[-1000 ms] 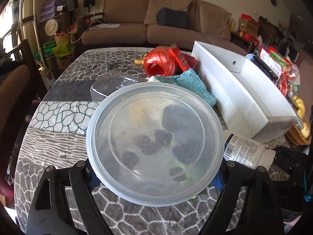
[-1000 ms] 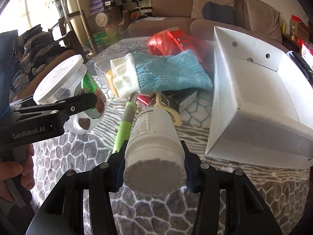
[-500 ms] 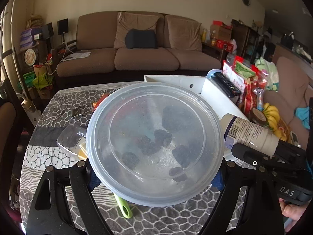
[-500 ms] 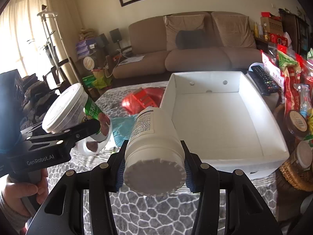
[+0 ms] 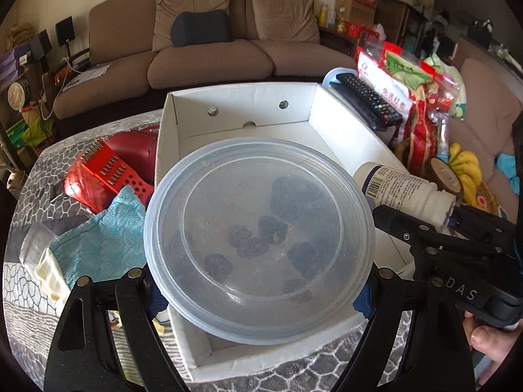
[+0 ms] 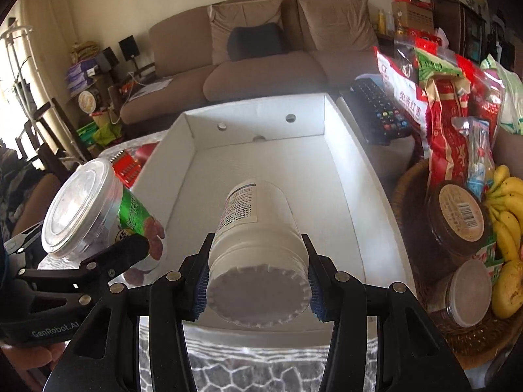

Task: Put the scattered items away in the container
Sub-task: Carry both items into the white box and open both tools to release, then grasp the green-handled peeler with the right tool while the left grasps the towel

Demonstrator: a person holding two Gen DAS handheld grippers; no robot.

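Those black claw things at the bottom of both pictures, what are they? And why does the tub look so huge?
They are grabbing tools that a person holds, one in each hand. Each has two fingers and a small camera looking along them, so whatever is held looks huge.

The left gripper holds a clear plastic tub with dark lumps inside. The right gripper holds a white bottle. Each picture also shows the other tool from the side.

Both hang over a white cardboard box, still empty, on the patterned table. Left of the box lie a blue cloth and a red grater.
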